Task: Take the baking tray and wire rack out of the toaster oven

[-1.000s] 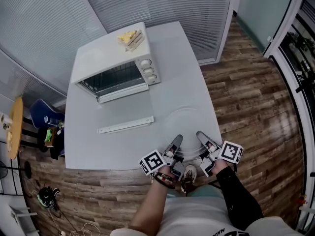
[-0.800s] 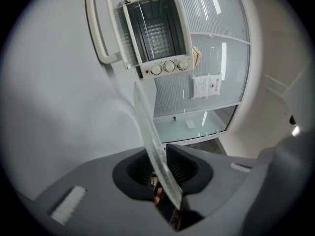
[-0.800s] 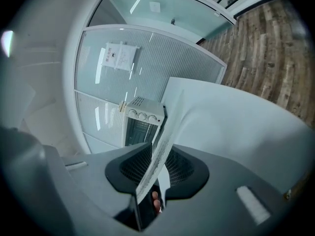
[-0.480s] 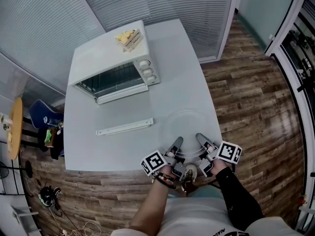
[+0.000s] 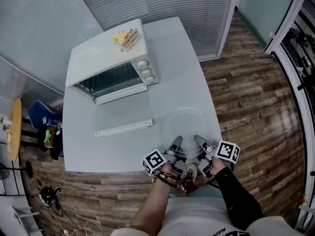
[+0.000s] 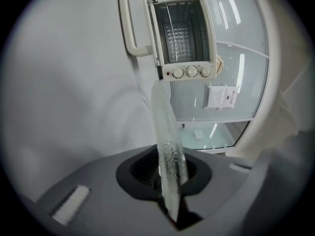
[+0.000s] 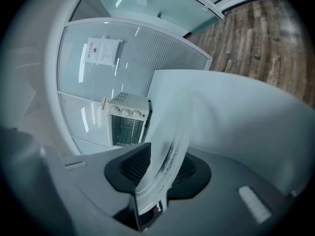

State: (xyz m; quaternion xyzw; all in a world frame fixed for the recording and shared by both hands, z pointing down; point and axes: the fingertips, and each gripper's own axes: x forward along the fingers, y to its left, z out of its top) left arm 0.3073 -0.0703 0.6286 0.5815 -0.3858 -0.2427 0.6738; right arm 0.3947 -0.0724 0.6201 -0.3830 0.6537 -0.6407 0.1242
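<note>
A clear round glass tray [image 5: 187, 124] lies low over the white table's near right part. My left gripper [image 5: 177, 140] and right gripper [image 5: 197, 139] each hold its near rim. In the left gripper view the rim [image 6: 165, 127] runs upright between the jaws of the left gripper [image 6: 170, 181], which have just been closing on it. In the right gripper view the rim [image 7: 172, 127] sits between the jaws of the right gripper [image 7: 157, 181], which have just been opening a little. The white toaster oven [image 5: 106, 58] stands at the far left, with rack bars [image 5: 110, 77] showing inside.
The oven's glass door [image 5: 120, 113] lies open flat on the table, its white handle [image 5: 124, 128] toward me. A sandwich [image 5: 127, 37] rests on the oven's top. The table's front edge [image 5: 108, 168] is just below my grippers. Wooden floor lies to the right.
Both grippers have sunk toward the table with the clear tray between them. The oven and its door have not moved.
</note>
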